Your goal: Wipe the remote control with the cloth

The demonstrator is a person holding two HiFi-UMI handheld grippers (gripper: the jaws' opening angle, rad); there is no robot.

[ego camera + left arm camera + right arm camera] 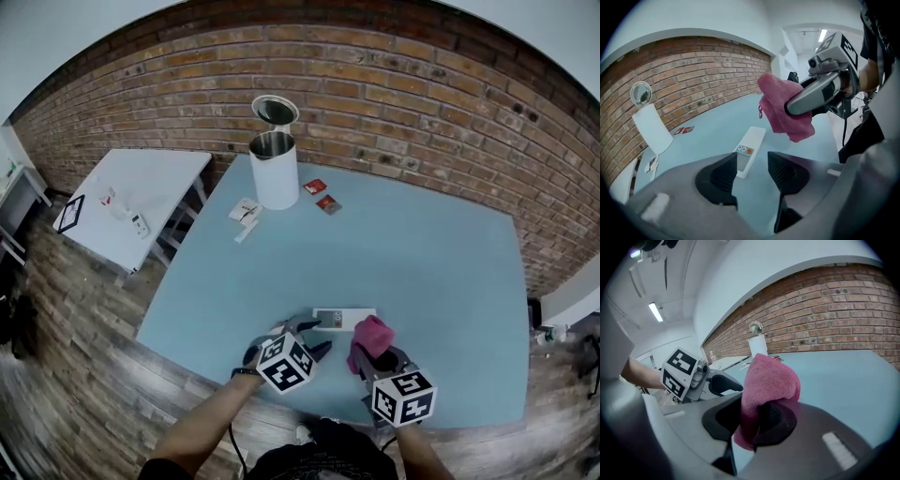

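Now my right gripper [751, 420] clamps the cloth [769, 379], while my left gripper's [753, 164] jaws gape empty beside the remote control [750, 146].

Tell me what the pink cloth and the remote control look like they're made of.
The cloth looks like soft terry or microfibre with a matte finish: it has a fuzzy nap and drapes in loose folds. The remote control is probably hard plastic: a smooth, rigid white shell with a grey panel and small buttons. Its sheen is hard to judge.
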